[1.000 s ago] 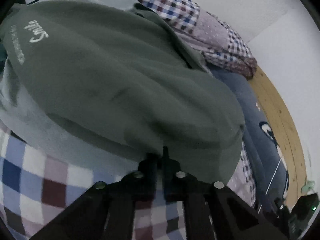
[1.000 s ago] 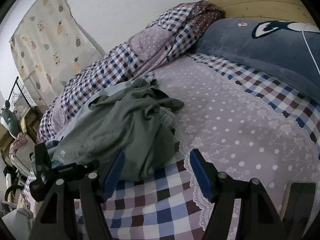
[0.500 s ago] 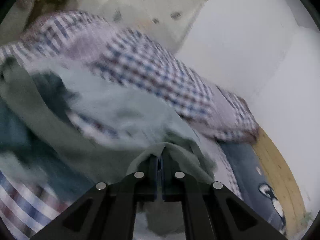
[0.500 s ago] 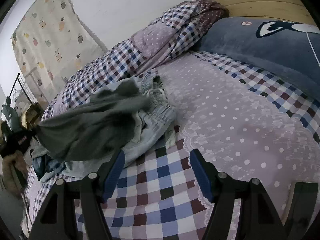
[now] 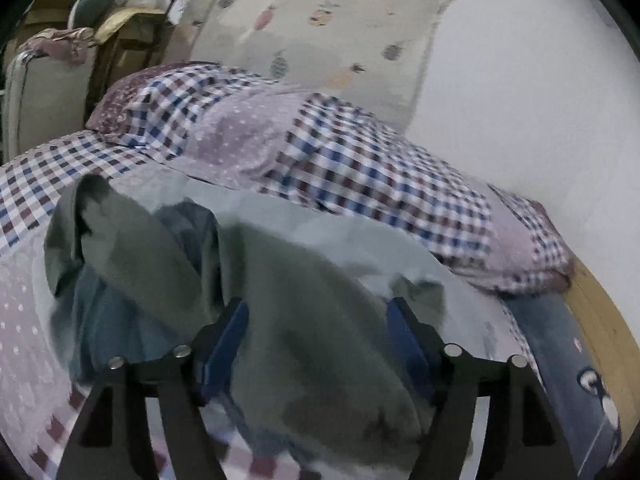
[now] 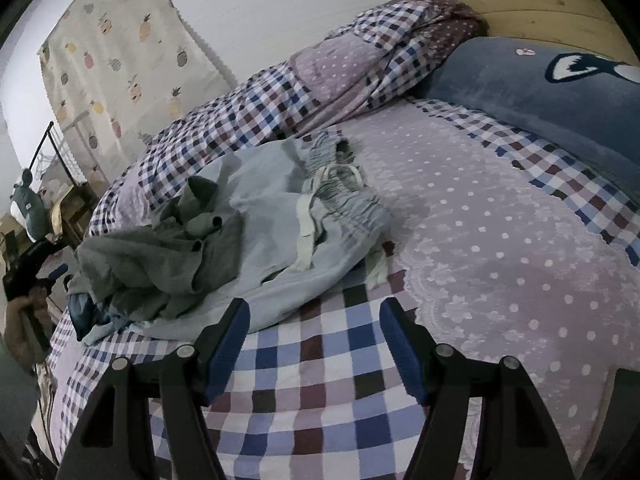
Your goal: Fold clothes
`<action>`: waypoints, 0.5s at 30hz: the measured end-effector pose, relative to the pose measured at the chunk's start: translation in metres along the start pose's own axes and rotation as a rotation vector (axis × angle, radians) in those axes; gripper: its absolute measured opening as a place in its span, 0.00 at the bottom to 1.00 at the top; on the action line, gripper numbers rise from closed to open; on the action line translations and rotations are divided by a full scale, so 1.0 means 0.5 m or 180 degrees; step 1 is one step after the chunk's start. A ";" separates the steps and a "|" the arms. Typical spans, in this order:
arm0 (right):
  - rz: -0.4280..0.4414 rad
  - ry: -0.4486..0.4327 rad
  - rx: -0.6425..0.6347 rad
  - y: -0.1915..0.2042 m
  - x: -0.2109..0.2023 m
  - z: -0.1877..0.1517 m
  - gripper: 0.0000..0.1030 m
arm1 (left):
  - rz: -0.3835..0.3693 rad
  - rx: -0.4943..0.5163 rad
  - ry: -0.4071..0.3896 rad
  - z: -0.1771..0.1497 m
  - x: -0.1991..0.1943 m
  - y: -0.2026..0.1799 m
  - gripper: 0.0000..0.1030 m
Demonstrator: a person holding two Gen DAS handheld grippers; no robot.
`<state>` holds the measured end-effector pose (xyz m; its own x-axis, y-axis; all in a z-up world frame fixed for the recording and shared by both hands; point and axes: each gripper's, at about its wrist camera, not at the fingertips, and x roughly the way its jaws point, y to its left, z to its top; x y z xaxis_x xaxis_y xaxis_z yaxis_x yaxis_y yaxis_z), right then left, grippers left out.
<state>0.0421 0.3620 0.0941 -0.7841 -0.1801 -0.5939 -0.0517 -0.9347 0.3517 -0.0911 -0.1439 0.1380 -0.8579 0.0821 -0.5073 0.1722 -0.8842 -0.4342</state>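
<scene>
1. trouble could come from the tangle: green garment lies bunched on the pale blue trousers, left of centre, so one grab may lift both.
2. left gripper gapes wide, cloth draped between its jaws, unpinched.
3. right gripper spread, empty, above checked bedcover.

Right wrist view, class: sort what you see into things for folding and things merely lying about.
For folding:
grey-green garment
pale blue drawstring trousers
dark blue cloth

Lying about:
checked quilt
blue pillow
pineapple curtain
</scene>
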 end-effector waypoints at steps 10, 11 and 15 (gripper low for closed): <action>0.0056 0.0027 -0.0078 0.028 0.011 -0.008 0.69 | -0.0498 0.0352 0.0784 -0.220 0.005 -0.152 0.78; 0.0063 0.0025 -0.0084 0.030 0.011 -0.008 0.69 | -0.0555 0.0396 0.0813 -0.234 0.016 -0.175 0.78; 0.0078 0.0021 -0.0100 0.033 0.012 -0.009 0.69 | -0.0722 0.0448 0.0962 -0.277 0.075 -0.255 0.78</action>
<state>0.0393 0.3441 0.0933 -0.7808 -0.2049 -0.5902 -0.0130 -0.9391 0.3433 -0.0781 0.0356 0.0712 -0.6819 0.3954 -0.6154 -0.0913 -0.8807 -0.4647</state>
